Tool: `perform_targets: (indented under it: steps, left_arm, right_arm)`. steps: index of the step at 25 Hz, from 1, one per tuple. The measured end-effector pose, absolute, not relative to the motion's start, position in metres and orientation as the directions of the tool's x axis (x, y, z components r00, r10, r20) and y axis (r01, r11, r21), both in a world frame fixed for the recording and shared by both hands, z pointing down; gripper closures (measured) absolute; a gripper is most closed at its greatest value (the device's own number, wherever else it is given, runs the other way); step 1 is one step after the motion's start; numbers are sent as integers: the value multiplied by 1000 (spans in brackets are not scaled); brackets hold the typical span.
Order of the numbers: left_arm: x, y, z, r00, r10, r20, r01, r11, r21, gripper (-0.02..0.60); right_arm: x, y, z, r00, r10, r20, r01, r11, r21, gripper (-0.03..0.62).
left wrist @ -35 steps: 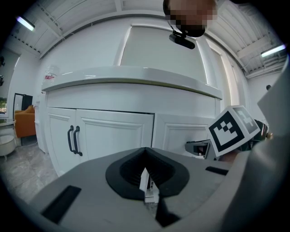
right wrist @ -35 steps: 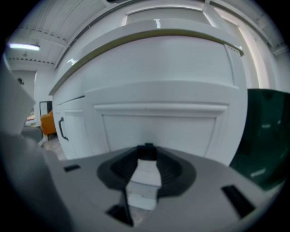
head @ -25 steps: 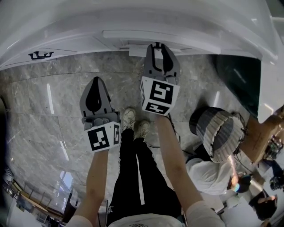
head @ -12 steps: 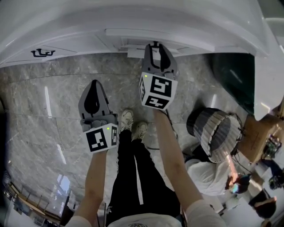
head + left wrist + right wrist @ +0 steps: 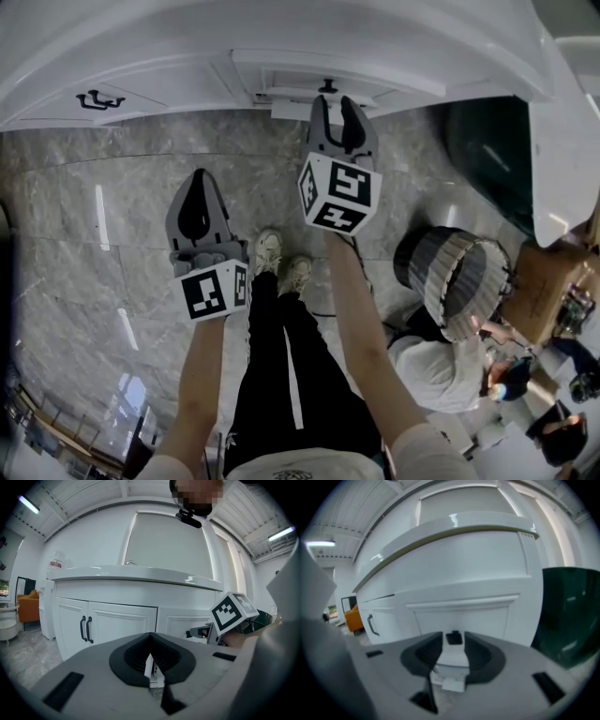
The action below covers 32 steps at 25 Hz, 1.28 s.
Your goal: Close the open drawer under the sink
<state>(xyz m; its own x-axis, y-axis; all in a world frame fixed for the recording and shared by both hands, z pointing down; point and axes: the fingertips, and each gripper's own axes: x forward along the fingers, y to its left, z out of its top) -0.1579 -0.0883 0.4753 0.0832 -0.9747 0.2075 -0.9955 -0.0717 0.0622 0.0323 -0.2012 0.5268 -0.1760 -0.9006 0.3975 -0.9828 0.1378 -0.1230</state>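
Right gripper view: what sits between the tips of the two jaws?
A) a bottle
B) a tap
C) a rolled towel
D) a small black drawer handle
D: the small black drawer handle shows between the parted jaws of the right gripper, against the white drawer front.

drawer (image 5: 289, 110) jutting ahead, bin (image 5: 437, 269) at right

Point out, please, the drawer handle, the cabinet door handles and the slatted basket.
drawer handle (image 5: 453, 638): right gripper view, its black middle.
cabinet door handles (image 5: 88, 630): left gripper view, right-hand handle's bar.
slatted basket (image 5: 433, 265): head view, outer wall.
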Motion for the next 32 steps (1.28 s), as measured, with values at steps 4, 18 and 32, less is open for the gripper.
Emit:
perform_targets:
  steps: [4, 18, 32]
  left_arm:
    - [-153, -82, 460, 90, -978, 186, -994, -77, 76, 569]
    - [-122, -27, 264, 159, -985, 59, -985, -155, 76, 569]
    - [-73, 78, 52, 210, -966, -149, -977, -214, 12, 569]
  right_arm:
    - [36, -191, 500, -175, -912, 370, -983, 143, -111, 447]
    - [55, -98, 248, -144, -980, 139, -990, 144, -13, 559]
    - [62, 78, 101, -225, -971, 79, -974, 227, 13, 560]
